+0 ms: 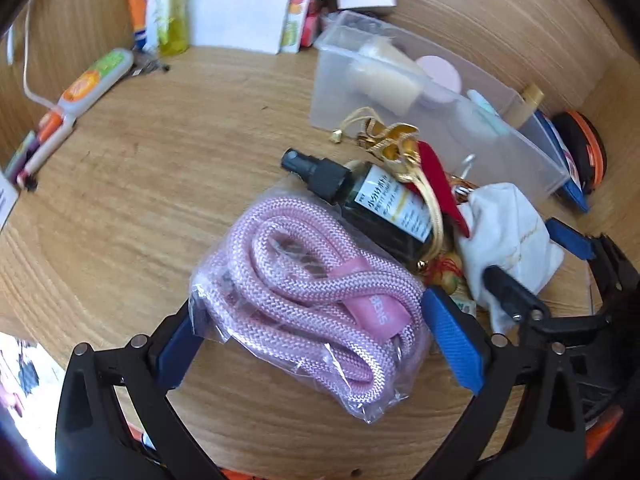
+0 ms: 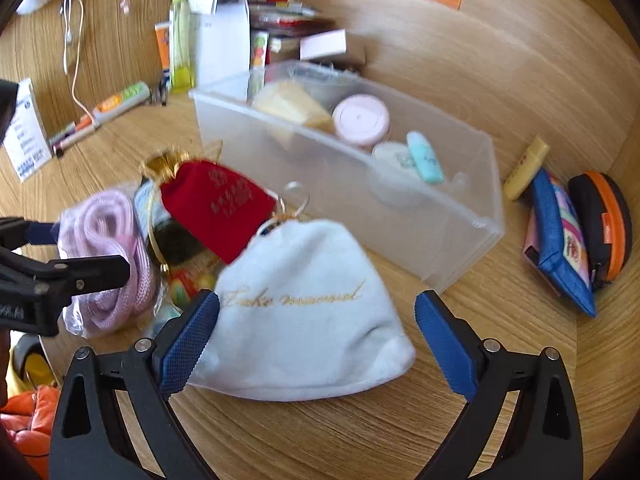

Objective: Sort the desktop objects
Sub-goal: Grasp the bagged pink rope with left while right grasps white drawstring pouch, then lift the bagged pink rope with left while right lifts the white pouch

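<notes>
A pink rope in a clear plastic bag [image 1: 316, 304] lies on the wooden desk between the fingers of my left gripper [image 1: 312, 344], which is open around it. A dark spray bottle [image 1: 360, 200], a red pouch [image 1: 444, 188] and gold cords lie just beyond. My right gripper [image 2: 316, 344] is open, its fingers on either side of a white soft pouch with gold lettering [image 2: 304, 312]. The red pouch [image 2: 220, 204] and the pink rope [image 2: 108, 256] lie left of it. A clear plastic box [image 2: 400, 208] holds several small toiletries.
Pens and a marker [image 1: 92, 84] lie at far left. Boxes, a yellow bottle [image 1: 174, 8] and papers stand at the back. A blue pouch [image 2: 560, 240], an orange-black case [image 2: 604, 224] and a yellow tube [image 2: 524, 168] lie right of the box. Earphone cable [image 2: 74, 40] runs at back left.
</notes>
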Tool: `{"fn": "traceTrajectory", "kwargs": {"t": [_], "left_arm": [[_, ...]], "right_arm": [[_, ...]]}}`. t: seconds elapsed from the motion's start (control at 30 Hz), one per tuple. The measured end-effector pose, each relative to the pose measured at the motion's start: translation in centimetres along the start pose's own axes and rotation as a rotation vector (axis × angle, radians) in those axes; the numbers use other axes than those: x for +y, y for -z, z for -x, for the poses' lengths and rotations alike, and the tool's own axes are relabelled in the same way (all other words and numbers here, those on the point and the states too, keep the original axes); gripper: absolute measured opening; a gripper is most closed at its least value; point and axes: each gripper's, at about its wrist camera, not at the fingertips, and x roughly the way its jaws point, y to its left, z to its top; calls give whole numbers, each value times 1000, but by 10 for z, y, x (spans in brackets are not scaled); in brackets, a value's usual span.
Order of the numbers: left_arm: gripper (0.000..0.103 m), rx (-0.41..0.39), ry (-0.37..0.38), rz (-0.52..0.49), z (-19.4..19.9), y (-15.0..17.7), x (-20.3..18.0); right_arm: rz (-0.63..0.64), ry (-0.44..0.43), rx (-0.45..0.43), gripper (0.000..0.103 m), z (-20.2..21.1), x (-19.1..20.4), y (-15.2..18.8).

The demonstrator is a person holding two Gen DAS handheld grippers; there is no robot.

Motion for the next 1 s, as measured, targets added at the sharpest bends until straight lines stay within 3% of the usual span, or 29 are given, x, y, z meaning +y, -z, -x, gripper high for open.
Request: {"fn": "traceTrajectory", "kwargs": {"t": [0.23, 0.43, 0.6, 0.67, 0.83, 1.0], "left_arm": [[103, -19, 34, -79, -3, -2, 0], [103, 47, 63, -171, 1, -12, 19], [103, 61, 50, -141, 12, -17, 32], [103, 58, 62, -130, 14, -15, 30], [103, 97, 30, -72, -1, -11, 24], [103, 64, -45, -66, -6, -9, 11]], "right_arm": [[6, -49, 32, 98, -11, -5, 4], [-32, -127, 68, 97, -24, -14, 6], [-48, -159, 71, 96, -28, -17, 8], [-40, -161, 64, 93, -27, -16, 9], [-14, -185, 52, 77, -23, -9, 10], [1, -188, 38, 69, -21, -5, 12]]}}
